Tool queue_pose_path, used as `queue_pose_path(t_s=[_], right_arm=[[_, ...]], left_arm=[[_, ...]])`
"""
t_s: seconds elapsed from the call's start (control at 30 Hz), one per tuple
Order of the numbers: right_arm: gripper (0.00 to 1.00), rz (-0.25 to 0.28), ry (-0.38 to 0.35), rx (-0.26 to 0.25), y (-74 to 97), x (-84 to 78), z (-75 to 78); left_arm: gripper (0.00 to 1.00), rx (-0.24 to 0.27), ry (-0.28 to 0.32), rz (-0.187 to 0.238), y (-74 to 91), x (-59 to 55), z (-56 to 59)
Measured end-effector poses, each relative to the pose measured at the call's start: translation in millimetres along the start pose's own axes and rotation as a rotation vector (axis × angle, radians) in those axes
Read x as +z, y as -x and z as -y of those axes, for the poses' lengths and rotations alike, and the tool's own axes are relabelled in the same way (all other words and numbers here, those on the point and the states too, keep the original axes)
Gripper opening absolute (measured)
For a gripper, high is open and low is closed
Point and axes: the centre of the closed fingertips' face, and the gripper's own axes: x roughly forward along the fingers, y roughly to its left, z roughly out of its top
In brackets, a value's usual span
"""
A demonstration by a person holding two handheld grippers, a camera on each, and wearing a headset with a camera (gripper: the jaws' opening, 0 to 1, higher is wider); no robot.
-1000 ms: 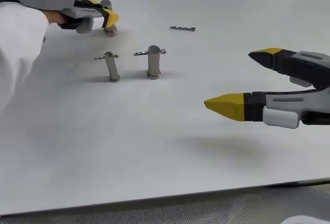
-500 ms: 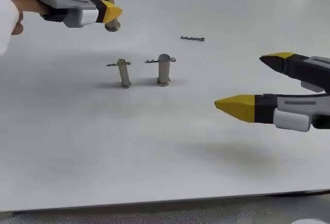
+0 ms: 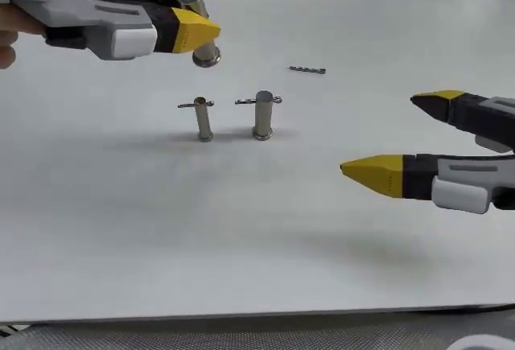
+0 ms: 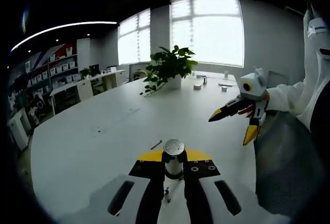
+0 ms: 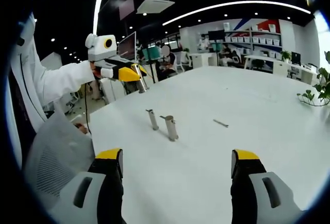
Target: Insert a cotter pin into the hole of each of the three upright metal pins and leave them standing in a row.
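Two pins (image 3: 203, 118) (image 3: 263, 114): standing side by side mid-worktop (image 3: 241, 229), a cotter through each.
Third pin (image 3: 206, 54): clamped upright in my left fingers (image 3: 189, 28), back-left of the pair.
Loose cotter (image 3: 307, 69): lying flat, well to its right.
Right fingers (image 3: 374, 171): spread wide, holding nothing.
Handling: thin, stiff and likely slippery wire, so I'd pinch it near one end and leave the legs free.
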Motion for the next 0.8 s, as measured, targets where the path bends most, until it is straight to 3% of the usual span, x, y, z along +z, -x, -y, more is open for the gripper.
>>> queue_pose_path(t_s=[0.2, 0.3, 0.37, 0.43, 0.8], right_arm=[[0.84, -0.007, 0.002, 0.003, 0.3, -3.0, -2.8], [0.84, -0.015, 0.011, 0.014, -0.4, -5.2, -7.8], [0.85, -0.024, 0.017, 0.026, -0.8, -7.1, -11.4], [0.86, -0.033, 0.025, 0.036, -1.1, -9.2, -14.4], [0.87, -0.058, 0.038, 0.087, -3.1, -15.1, -29.3]], left_arm=[[0.1, -0.045, -0.016, -0.01, -12.8, -11.8, 23.9], [0.1, -0.077, -0.022, -0.056, -22.1, -29.8, 37.3], [0.1, -0.104, -0.009, -0.063, -27.5, -38.3, 47.8], [0.1, -0.117, -0.009, -0.069, -31.0, -40.9, 59.1], [0.1, -0.143, -0.012, -0.119, -53.3, -72.7, 79.0]])
